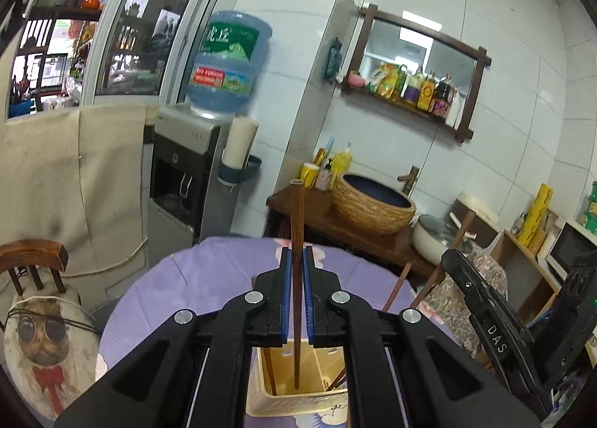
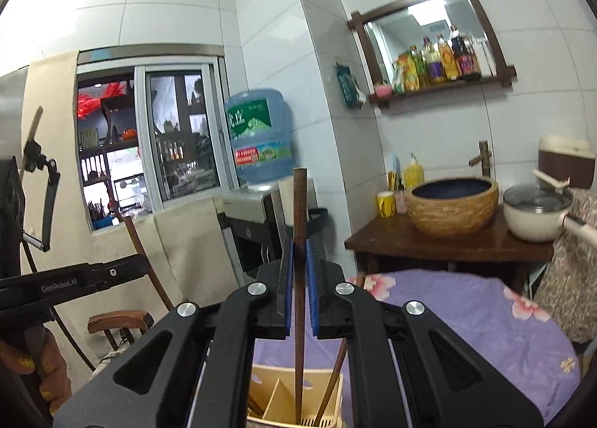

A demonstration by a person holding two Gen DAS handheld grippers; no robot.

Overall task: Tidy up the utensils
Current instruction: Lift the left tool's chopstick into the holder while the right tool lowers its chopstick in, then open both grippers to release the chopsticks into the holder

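Observation:
My left gripper [image 1: 297, 254] is shut on a dark wooden chopstick [image 1: 297, 226], held upright with its lower end inside a cream plastic utensil holder [image 1: 261, 400] on the table. My right gripper [image 2: 299, 247] is shut on another dark wooden chopstick [image 2: 299, 204], also upright, with its lower end down in the same holder [image 2: 261, 390]. Another chopstick [image 2: 332, 387] leans inside the holder. The right gripper's body shows at the right edge of the left wrist view [image 1: 485, 316]; the left gripper's body shows at the left of the right wrist view [image 2: 71, 282].
The round table has a purple flowered cloth [image 2: 466, 320]. Behind it stand a wooden side table with a woven basin [image 2: 451, 206] and a white pot [image 2: 537, 215]. A water dispenser [image 1: 186, 174] and a wooden chair [image 1: 33, 260] stand to the left.

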